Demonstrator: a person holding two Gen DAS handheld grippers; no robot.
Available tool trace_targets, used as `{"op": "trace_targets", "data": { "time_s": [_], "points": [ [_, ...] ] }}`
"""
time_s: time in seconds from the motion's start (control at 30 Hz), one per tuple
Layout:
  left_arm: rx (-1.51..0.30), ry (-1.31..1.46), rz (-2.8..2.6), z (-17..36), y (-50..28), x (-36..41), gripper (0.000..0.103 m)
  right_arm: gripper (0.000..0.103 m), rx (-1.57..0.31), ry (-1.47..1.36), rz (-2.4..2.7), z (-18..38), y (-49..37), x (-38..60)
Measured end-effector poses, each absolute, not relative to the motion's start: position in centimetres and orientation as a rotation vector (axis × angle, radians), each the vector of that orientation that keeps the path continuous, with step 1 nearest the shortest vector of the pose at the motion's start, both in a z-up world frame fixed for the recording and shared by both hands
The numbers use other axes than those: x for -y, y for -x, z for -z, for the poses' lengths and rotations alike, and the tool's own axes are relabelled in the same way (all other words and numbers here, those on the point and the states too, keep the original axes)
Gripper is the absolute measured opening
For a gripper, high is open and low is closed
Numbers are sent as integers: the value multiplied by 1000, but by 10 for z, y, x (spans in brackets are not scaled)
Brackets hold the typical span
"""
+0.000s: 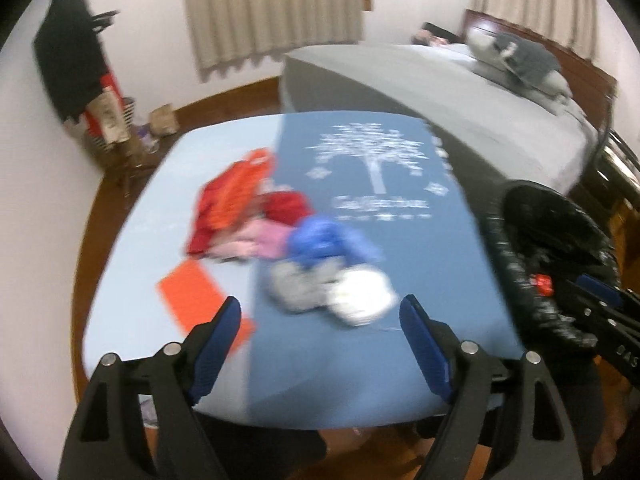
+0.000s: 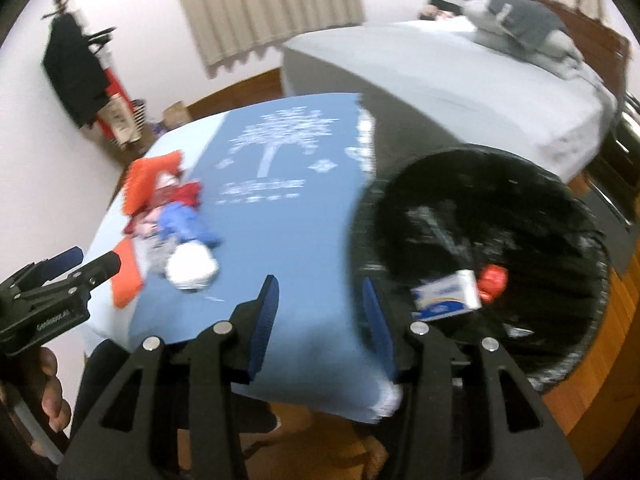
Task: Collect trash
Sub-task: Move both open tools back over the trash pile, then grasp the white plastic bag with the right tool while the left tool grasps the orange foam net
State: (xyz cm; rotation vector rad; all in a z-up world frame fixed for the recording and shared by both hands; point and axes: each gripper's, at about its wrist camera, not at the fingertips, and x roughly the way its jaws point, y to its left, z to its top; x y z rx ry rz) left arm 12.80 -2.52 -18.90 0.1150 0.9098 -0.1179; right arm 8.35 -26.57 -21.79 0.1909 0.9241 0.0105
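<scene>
A pile of trash lies on the blue-covered table [image 1: 400, 240]: red and orange wrappers [image 1: 236, 196], a pink piece [image 1: 264, 240], a blue wrapper [image 1: 328, 240], a grey crumple [image 1: 296, 284], a white crumpled ball [image 1: 360, 296] and a flat orange card [image 1: 192, 296]. My left gripper [image 1: 320, 344] is open and empty, just short of the white ball. The pile also shows in the right wrist view [image 2: 180, 232]. My right gripper [image 2: 320, 316] is open and empty at the table's near edge, beside a black-lined bin [image 2: 480, 264] holding a white-blue box [image 2: 448, 296] and a red wrapper [image 2: 494, 280].
A grey bed [image 1: 460, 92] stands behind the table on the right. A coat stand with dark clothes [image 1: 72, 60] and a basket of bags stand at the far left wall. The floor is wood. Both views are motion-blurred.
</scene>
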Motion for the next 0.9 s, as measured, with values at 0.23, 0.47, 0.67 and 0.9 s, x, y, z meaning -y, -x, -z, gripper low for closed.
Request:
{"op": "trace_targets", "data": {
  "time_s": [0.23, 0.47, 0.67, 0.9],
  "points": [
    [-925, -73, 27, 201, -130, -42, 80, 45, -934, -147, -100, 223, -105, 202],
    [-931, -58, 14, 214, -131, -67, 80, 46, -935, -119, -139, 229, -122, 162],
    [-963, -53, 23, 230, -136, -74, 80, 46, -951, -98, -156, 245, -132, 141],
    [-999, -38, 32, 244, -147, -79, 80, 46, -987, -93, -165, 265, -150, 129]
  ]
}}
